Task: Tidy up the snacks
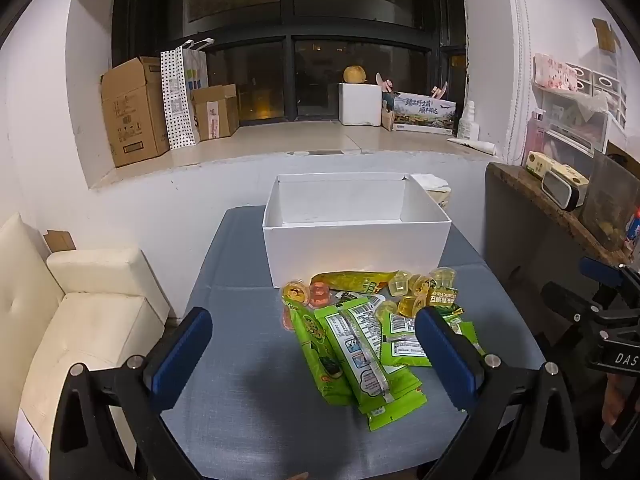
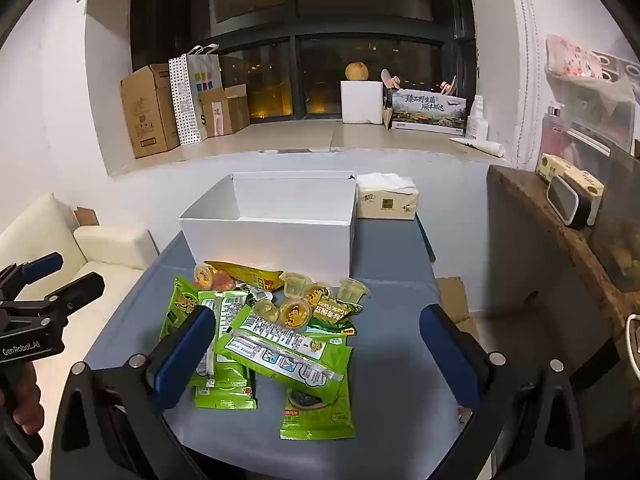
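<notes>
A pile of snacks lies on the grey table (image 1: 240,420): several green packets (image 1: 352,356) (image 2: 288,356), a yellow packet (image 1: 352,280) (image 2: 248,270) and several small jelly cups (image 1: 404,284) (image 2: 296,284). An open, empty white box (image 1: 356,236) (image 2: 272,236) stands just behind the pile. My left gripper (image 1: 314,334) is open, hovering above the pile's near left side. My right gripper (image 2: 318,332) is open, above the pile. Each gripper shows at the edge of the other's view: the right one (image 1: 604,300), the left one (image 2: 48,280).
A tissue pack (image 2: 387,202) sits to the right of the box. A cream sofa (image 1: 80,320) is left of the table; a dark cabinet (image 1: 532,248) with clutter is right. Cardboard boxes (image 1: 132,112) stand on the window ledge behind.
</notes>
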`<state>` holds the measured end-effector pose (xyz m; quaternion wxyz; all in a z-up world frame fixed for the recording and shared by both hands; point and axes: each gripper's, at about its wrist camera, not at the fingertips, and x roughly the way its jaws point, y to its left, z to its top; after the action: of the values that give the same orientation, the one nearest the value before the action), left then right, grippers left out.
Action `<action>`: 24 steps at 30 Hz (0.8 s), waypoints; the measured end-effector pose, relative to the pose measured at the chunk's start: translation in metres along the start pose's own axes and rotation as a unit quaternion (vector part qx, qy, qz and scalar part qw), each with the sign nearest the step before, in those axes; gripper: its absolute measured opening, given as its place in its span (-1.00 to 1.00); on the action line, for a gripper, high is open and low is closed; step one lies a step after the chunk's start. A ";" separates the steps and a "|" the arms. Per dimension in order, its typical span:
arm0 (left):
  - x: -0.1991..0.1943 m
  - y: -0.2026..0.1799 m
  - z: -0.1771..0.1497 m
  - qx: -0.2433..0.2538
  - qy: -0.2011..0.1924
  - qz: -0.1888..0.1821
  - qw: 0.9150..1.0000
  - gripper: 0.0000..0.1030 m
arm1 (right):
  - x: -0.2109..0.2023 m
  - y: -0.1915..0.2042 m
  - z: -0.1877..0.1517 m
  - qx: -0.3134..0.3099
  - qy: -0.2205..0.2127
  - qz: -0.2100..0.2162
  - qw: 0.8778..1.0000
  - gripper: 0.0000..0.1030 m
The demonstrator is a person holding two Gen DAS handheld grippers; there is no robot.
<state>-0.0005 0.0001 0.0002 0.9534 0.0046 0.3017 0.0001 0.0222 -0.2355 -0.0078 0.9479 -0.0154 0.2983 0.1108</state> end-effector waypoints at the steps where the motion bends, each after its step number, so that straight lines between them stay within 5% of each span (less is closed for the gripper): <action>1: 0.000 0.000 0.000 0.001 0.002 0.000 1.000 1.00 | 0.000 0.000 0.000 0.000 -0.001 0.000 1.000 1.00; 24: -0.005 -0.001 0.006 0.001 0.001 -0.001 1.000 1.00 | -0.006 0.001 0.001 -0.004 -0.002 0.001 1.000 1.00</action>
<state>-0.0010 -0.0011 0.0073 0.9530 0.0056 0.3028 -0.0016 0.0178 -0.2357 -0.0030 0.9485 -0.0188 0.2956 0.1126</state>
